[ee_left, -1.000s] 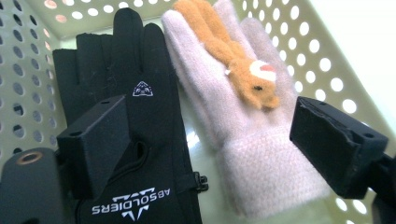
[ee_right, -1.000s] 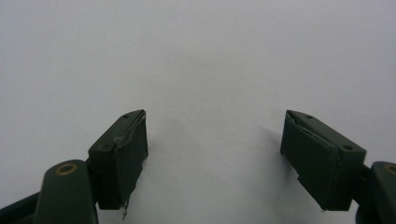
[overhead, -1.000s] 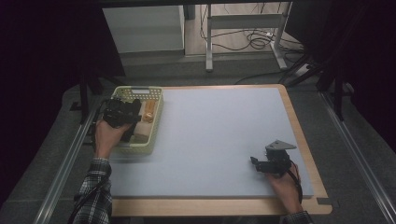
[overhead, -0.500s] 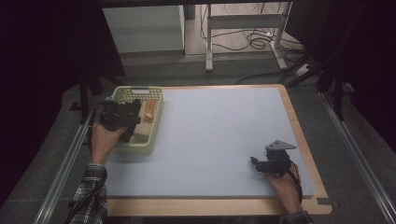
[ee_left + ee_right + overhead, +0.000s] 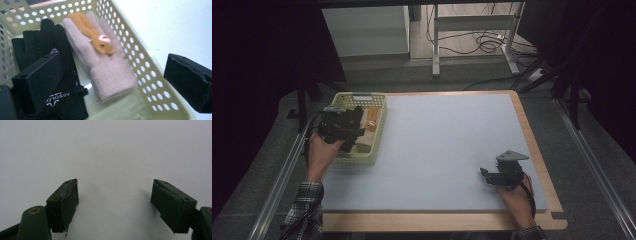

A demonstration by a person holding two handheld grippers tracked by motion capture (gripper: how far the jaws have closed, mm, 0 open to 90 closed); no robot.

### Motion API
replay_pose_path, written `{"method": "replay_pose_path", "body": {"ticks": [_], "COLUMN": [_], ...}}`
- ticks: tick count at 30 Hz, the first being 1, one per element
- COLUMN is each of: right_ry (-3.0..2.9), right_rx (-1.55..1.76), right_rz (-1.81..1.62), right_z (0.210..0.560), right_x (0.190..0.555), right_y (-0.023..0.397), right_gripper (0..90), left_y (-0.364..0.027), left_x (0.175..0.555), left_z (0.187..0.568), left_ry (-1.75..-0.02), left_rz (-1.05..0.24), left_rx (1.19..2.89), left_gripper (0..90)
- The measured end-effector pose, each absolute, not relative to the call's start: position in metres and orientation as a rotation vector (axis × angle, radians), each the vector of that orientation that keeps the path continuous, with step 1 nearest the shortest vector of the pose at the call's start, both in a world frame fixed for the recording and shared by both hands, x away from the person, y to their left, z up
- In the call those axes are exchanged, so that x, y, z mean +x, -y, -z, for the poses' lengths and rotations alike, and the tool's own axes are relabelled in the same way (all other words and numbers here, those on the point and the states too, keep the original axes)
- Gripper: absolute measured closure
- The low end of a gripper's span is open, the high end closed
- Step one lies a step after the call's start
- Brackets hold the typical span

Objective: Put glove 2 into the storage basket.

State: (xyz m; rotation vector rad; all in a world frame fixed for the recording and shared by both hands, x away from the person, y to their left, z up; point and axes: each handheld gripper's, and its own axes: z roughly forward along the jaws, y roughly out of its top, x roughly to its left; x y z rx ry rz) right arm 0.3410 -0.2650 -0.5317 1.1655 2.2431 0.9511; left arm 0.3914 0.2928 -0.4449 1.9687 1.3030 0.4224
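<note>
A pale yellow perforated basket [image 5: 377, 142] stands at the mat's left edge. In it lie a black glove [image 5: 42, 45] with white lettering and a pink knit glove [image 5: 105, 65] bearing an orange plush animal [image 5: 92, 32]. My left gripper [image 5: 358, 126] hovers over the basket; its jaws have just been opening. In the left gripper view it [image 5: 112, 63] stands open, with the pink glove's cuff lying below the gap, untouched. My right gripper [image 5: 485, 174] rests near the mat's front right, open over bare mat [image 5: 115, 192], holding nothing.
The light mat [image 5: 447, 140] covers a wooden tabletop whose rim [image 5: 537, 150] shows at the right and front. Metal rails [image 5: 277, 185] run along both sides. Behind the table stand a white cabinet [image 5: 367, 30], a metal frame [image 5: 437, 45] and floor cables [image 5: 482, 45].
The left hand and its gripper have drawn back slightly toward the near left over the basket. The right gripper has stayed where it was.
</note>
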Motion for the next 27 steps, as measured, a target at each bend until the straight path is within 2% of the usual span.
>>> {"method": "replay_pose_path", "body": {"ticks": [27], "right_ry": [-2.242], "right_rx": [1.161], "right_rz": [-0.942], "right_z": [0.531], "right_x": [0.34], "right_y": [0.265], "right_gripper": [21.3], "left_y": [-0.248], "left_x": [0.352], "left_z": [0.438], "left_ry": [-1.097], "left_rz": [-0.428], "left_rx": [1.981], "left_gripper": [1.8]}}
